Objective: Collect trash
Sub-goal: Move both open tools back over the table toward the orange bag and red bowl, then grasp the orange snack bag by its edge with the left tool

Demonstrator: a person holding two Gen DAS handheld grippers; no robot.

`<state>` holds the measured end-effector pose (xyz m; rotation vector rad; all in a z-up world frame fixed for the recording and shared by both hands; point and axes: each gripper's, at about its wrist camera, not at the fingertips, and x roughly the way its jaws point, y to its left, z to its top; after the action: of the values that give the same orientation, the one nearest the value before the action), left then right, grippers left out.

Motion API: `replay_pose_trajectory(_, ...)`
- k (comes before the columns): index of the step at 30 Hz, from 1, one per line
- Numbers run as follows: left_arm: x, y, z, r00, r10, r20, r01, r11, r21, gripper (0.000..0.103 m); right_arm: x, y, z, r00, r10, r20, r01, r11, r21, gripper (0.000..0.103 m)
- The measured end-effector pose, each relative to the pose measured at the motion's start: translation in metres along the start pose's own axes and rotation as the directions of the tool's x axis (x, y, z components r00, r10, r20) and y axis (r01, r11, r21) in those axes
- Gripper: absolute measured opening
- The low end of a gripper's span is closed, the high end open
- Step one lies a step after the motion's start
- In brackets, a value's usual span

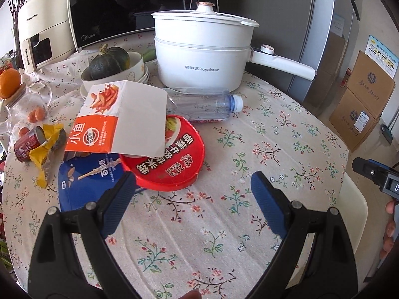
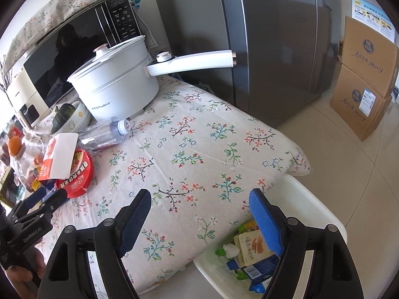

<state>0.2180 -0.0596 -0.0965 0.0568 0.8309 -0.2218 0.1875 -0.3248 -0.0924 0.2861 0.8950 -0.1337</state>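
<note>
L gripper (image 1: 192, 189) wide, empty, just short of red bowl lid (image 1: 169, 159); R gripper (image 2: 199, 214) wide, empty, btwn table edge & white bin (image 2: 319, 214). Risk: snack box (image 1: 119, 117) leaning on lid topples, bottle (image 1: 202, 104) rolls w/ nudge

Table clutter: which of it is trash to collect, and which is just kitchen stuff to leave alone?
Trash, likely:
- red bowl lid
- orange-and-white carton
- plastic bottle
- blue packet
- yellow wrapper
- small can
- goes into the white bin

Leave:
- white electric pot
- microwave
- squash in its bowl
- orange
</note>
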Motion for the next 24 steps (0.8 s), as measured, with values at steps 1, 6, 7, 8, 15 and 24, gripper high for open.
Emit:
replay_pose_trajectory(1,0.001,0.005,0.001,1.0,0.006,-0.001,-0.006,1.0,-0.008,0.093,0.003,0.006,0.001,1.0,0.003,-0.001,-0.003,1.0,-0.008,0.082)
replay_pose_trajectory(6,0.003,0.029,0.003,1.0,0.027,-0.004,-0.027,0.998,-0.049,0.093,0.018,0.031,0.003,1.0,0.028,-0.013,-0.028,0.999,-0.029,0.082)
replay_pose_trajectory(7,0.004,0.033,0.004,1.0,0.03,-0.006,-0.03,0.998,-0.058,0.093,0.021,0.036,0.003,0.999,0.032,-0.015,-0.032,0.999,-0.031,0.082)
replay_pose_trajectory(8,0.005,0.038,0.004,0.999,0.032,-0.008,-0.033,0.997,-0.068,0.093,0.023,0.04,0.004,0.999,0.036,-0.017,-0.037,0.999,-0.032,0.082)
replay_pose_trajectory(15,0.015,0.071,0.005,0.999,0.044,-0.029,-0.047,0.989,-0.143,0.093,0.043,0.072,0.004,0.998,0.059,-0.031,-0.06,0.997,-0.055,0.082)
replay_pose_trajectory(24,0.033,0.115,0.008,0.999,-0.043,-0.009,0.037,0.934,-0.356,0.09,0.065,0.097,0.0,0.997,0.061,-0.056,-0.066,0.994,-0.089,0.082)
